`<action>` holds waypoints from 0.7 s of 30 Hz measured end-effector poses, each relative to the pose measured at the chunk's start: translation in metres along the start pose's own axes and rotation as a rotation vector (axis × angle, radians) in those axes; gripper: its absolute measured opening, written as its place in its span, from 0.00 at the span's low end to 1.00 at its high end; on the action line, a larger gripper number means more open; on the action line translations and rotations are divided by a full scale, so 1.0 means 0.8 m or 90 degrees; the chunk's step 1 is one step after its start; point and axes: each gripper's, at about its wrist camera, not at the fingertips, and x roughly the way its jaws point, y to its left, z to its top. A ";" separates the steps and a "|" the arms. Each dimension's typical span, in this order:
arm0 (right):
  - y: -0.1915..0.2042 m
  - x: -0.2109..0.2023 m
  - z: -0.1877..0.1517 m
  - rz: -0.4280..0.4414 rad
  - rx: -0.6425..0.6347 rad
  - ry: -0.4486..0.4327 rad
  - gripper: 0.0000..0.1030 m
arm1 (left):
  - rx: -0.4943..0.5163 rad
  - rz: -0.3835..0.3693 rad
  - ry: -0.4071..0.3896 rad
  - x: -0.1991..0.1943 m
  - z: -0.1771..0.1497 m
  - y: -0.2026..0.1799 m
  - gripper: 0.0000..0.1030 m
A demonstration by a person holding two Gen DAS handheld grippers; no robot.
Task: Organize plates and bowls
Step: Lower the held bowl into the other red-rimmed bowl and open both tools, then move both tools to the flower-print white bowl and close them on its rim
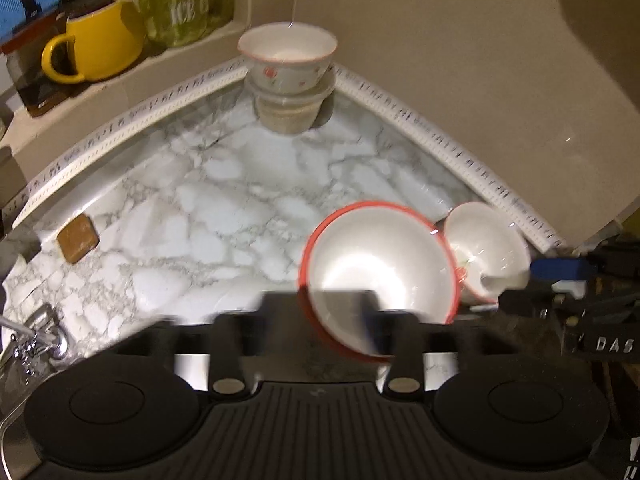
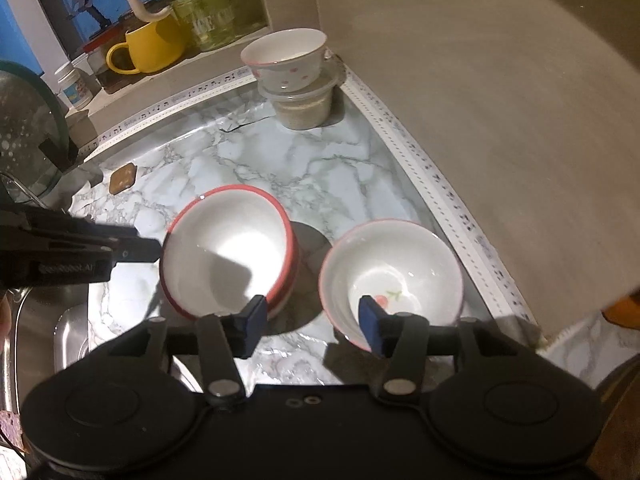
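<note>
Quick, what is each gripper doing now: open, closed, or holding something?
Left gripper: open, holding nothing, beside the red-rimmed bowl.
Right gripper: open, holding nothing; one finger sits inside the flowered bowl.

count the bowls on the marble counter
3. A red-rimmed white bowl sits mid-counter. A white bowl with a flower inside sits apart to its right. A white bowl with red flowers sits atop a lidded plastic container in the corner. None looks hidden.

Bright pool of light in the middle, dim warm edges, heavy fisheye bend.

Glare whitens the red-rimmed white bowl (image 1: 380, 272) and the glossy marble-patterned counter (image 1: 208, 200); the left-wrist view is motion-smeared, the right-wrist view sharper, with hard dark shadows beside the bowl (image 2: 228, 252); corners fall dark.
</note>
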 end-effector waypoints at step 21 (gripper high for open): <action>-0.068 -0.019 -0.052 -0.039 0.101 -0.018 0.81 | 0.083 -0.049 -0.016 0.029 0.081 -0.126 0.75</action>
